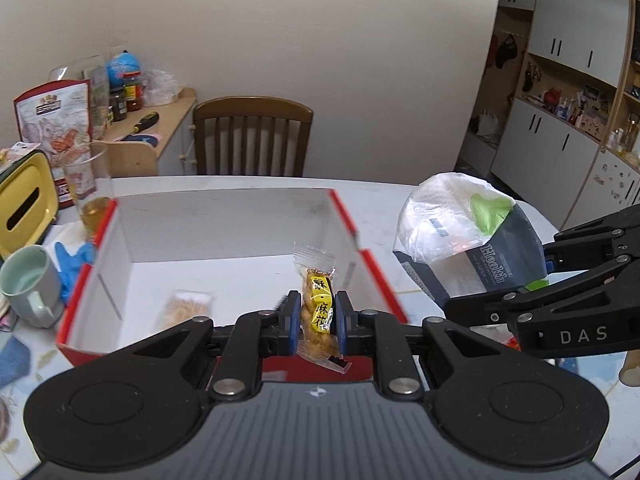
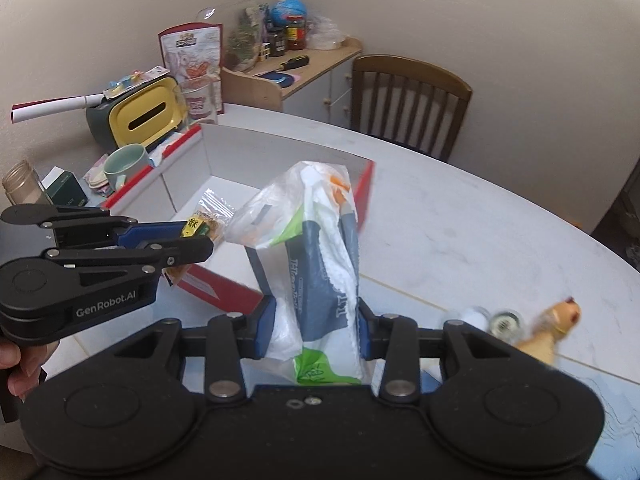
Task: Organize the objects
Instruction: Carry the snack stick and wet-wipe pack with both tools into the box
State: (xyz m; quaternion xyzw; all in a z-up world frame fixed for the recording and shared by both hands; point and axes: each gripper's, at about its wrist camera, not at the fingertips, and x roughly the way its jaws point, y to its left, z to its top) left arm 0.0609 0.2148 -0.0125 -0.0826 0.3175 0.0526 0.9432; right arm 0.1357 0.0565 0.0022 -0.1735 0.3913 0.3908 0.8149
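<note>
Flanking the red box (image 1: 80,280): mug (image 1: 28,284), glass (image 1: 90,184), tissue holder (image 1: 24,208)

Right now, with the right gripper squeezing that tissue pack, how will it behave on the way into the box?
The tissue pack is probably soft: the right gripper pinches its lower end while the top stands free. Its loose plastic wrap looks slippery, so it may sag or slide. It likely weighs little for its bulk.

Blurred packet (image 1: 185,307) inside the box (image 1: 224,216), smeared small things (image 2: 504,322) right of the tissue pack (image 2: 320,264), cabinet shelf items (image 1: 576,112) too small to tell
</note>
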